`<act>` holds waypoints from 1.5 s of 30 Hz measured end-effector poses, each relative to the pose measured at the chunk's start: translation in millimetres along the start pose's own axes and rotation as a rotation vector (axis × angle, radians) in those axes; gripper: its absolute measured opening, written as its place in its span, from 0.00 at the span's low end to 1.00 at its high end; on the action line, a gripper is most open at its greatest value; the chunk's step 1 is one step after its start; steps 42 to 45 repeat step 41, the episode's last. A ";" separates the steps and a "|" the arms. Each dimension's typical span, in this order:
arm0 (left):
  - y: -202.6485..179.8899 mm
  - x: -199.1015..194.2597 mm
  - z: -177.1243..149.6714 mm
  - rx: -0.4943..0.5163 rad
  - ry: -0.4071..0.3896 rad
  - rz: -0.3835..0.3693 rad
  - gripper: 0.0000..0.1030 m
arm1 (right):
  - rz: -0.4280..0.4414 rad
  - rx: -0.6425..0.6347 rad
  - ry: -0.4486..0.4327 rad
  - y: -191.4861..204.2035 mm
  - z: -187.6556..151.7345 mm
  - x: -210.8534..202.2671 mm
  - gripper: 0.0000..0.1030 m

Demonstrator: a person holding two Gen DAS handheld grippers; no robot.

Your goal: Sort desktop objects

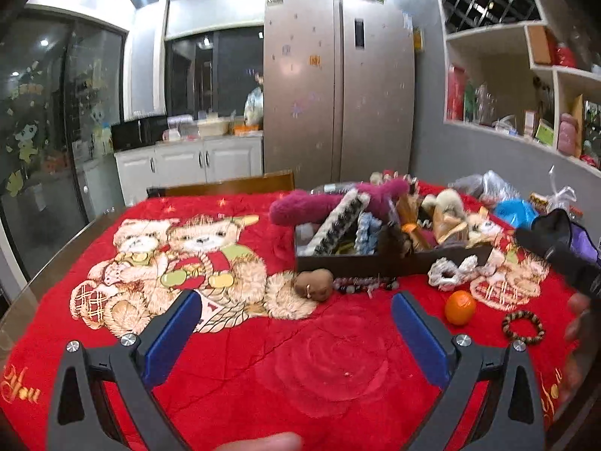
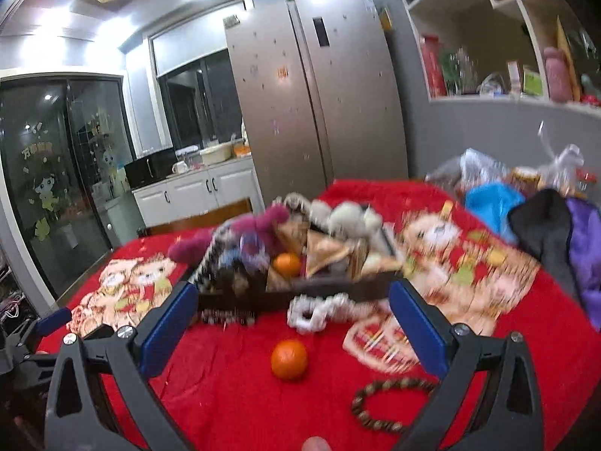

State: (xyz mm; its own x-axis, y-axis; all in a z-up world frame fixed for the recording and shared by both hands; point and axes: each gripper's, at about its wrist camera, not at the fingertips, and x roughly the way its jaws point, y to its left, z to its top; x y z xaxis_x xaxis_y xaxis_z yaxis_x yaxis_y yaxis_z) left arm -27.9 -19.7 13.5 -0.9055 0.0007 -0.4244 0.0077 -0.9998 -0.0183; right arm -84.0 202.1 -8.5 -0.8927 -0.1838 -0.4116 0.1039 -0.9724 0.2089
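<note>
Two grippers, left (image 1: 296,314) and right (image 2: 293,308), are held with jaws apart and empty, a round orange (image 2: 289,354) seen between the right jaws on the red blanket (image 2: 233,383).

Gold script "You" is stitched on the red blanket (image 1: 233,376).

Both claws wide, nothing between them.
The left claw (image 1: 296,312) and right claw (image 2: 293,304) point forward and slightly downward, blue pads apart.

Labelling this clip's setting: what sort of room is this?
Most likely a home kitchen-dining area: a double-door fridge, white counter cabinets, and a table under a red teddy-bear blanket.
</note>
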 end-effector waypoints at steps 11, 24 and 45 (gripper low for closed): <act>16.1 -27.0 -16.7 -0.078 -0.140 0.010 1.00 | 0.002 -0.185 -0.029 38.0 -34.4 -7.6 1.00; 8.3 -23.8 -17.9 -0.046 -0.110 0.016 1.00 | -0.043 -0.283 -0.054 55.4 -39.7 -12.9 1.00; 5.7 -25.5 -17.8 -0.040 -0.115 -0.009 1.00 | -0.051 -0.219 -0.033 43.5 -37.6 -10.3 1.00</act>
